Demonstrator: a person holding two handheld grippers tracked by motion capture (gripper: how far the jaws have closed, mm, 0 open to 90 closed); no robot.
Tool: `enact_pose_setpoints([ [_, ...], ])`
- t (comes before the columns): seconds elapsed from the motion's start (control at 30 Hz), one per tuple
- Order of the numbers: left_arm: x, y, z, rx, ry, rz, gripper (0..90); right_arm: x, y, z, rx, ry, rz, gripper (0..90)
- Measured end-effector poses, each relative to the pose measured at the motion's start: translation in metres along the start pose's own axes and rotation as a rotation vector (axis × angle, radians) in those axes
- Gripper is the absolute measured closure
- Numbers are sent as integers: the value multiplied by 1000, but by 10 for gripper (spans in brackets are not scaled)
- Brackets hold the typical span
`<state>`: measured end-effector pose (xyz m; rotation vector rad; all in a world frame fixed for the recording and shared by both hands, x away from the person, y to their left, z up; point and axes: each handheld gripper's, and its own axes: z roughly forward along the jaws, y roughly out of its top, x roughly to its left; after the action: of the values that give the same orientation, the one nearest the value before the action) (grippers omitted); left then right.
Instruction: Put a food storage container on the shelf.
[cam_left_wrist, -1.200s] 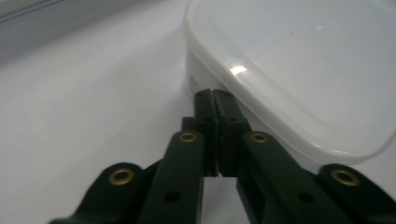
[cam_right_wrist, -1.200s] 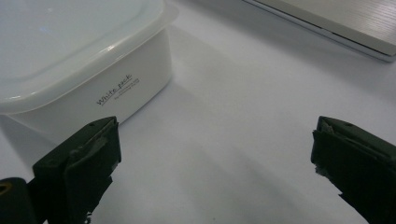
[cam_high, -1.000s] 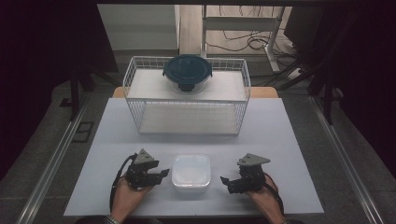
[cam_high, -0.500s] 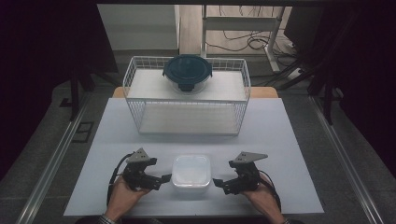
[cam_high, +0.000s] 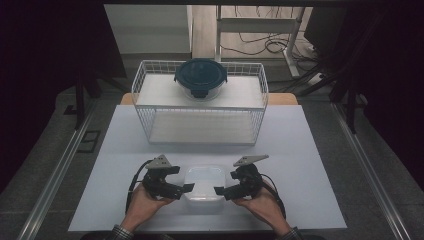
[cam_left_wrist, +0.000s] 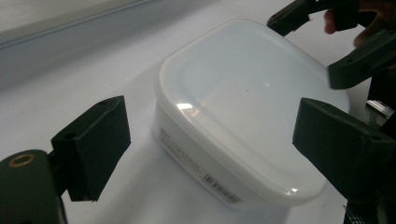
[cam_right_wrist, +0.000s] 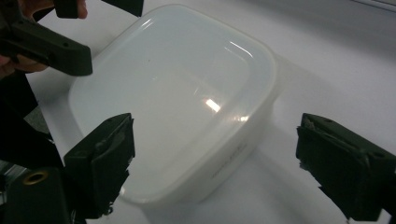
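Observation:
A white translucent lidded box (cam_high: 204, 182) sits at the front middle of the white table (cam_high: 300, 150). My left gripper (cam_high: 181, 180) is at its left side and my right gripper (cam_high: 226, 184) at its right, both pointing inward. In the left gripper view the left gripper (cam_left_wrist: 210, 135) is open, its jaws standing wide around a corner of the box (cam_left_wrist: 243, 102) without touching it; they have just opened wide and eased in slightly. The right gripper (cam_right_wrist: 219, 154) is open too, straddling the box (cam_right_wrist: 177, 93). Its jaws have just been closing, pads clear of the walls.
A white wire basket (cam_high: 200, 130) stands at the back of the table. A round container with a dark blue lid (cam_high: 200, 76) rests on the basket's far side. Bare table lies between basket and box. The table's edges drop to dark floor on both sides.
My right gripper has moved left, up to the box's right side. The left gripper's jaws have spread wider around the box's left side; that hand has barely shifted.

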<state>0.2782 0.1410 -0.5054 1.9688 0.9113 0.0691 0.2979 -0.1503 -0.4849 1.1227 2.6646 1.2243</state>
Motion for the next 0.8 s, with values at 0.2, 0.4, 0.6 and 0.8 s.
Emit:
enact_pose_setpoints([
  [0.2,1,-6,8,42,-101,-55,181,-3,2,11,34,83,61,200],
  [0.4,-10,-18,-13,19,-91,-110,433,2,-6,-6,27,77,75,447],
  [0.6,-20,-17,-25,-31,-27,-118,660,5,-13,-25,-14,79,128,705],
  [0.8,-21,-19,-24,-59,26,-116,789,13,-15,-29,-64,-1,87,790],
])
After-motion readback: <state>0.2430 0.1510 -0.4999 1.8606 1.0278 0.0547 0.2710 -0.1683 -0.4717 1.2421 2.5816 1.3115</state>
